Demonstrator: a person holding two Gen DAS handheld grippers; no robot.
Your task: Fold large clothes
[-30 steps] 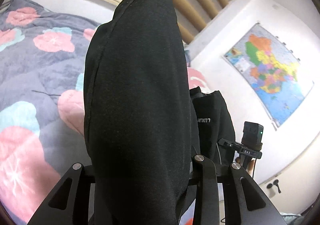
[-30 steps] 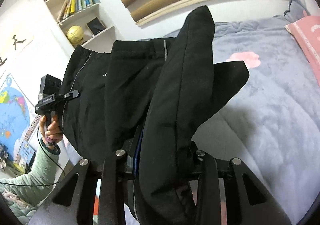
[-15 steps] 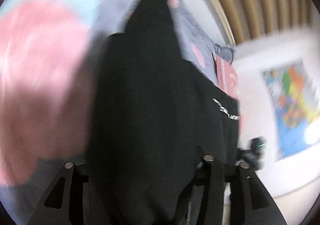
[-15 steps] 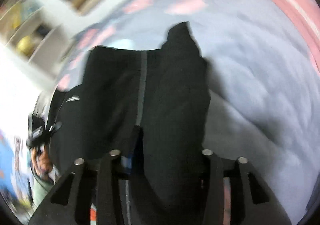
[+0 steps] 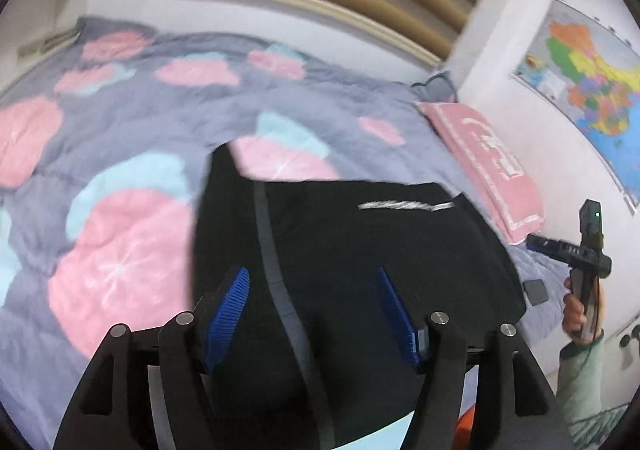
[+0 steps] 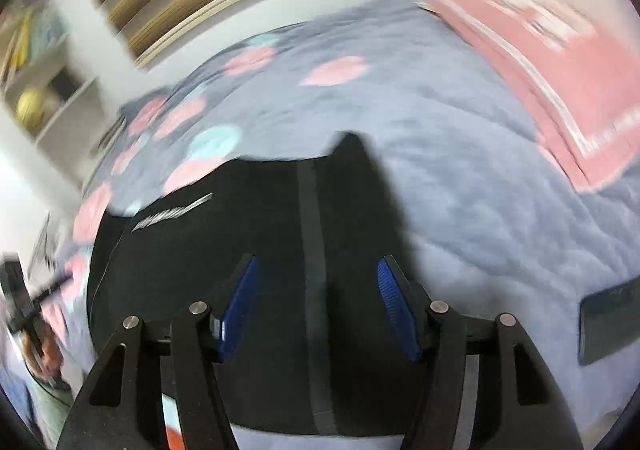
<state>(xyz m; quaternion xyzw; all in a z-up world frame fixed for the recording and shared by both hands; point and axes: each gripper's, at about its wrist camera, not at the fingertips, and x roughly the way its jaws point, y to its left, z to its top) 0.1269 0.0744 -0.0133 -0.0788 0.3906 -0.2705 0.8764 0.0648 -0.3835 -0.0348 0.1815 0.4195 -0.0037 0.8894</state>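
Note:
A black garment (image 5: 360, 250) with a grey side stripe and a white logo lies folded flat on the flowered bedspread (image 5: 120, 130). My left gripper (image 5: 312, 310) hovers over its near left part. The jaws are opening, and the blue pads stand apart without pressing the cloth. In the right wrist view the same garment (image 6: 240, 230) lies under my right gripper (image 6: 316, 302). Those jaws are also opening, clear of the fabric, with the grey stripe running between them. The right gripper (image 5: 538, 243), held by a hand, also shows at the right edge of the left wrist view.
A pink pillow (image 5: 492, 166) lies along the wall at the bed's right side. A dark flat device (image 6: 608, 322) rests on the grey bedspread (image 6: 460, 170) right of the garment. A wall map (image 5: 592, 90) hangs at the right, and shelves (image 6: 48, 102) stand at the left.
A second ago both grippers held the black garment up, shut on its folds. Both swung down toward the bed and let go; the garment now lies flat and both sets of jaws stand apart.

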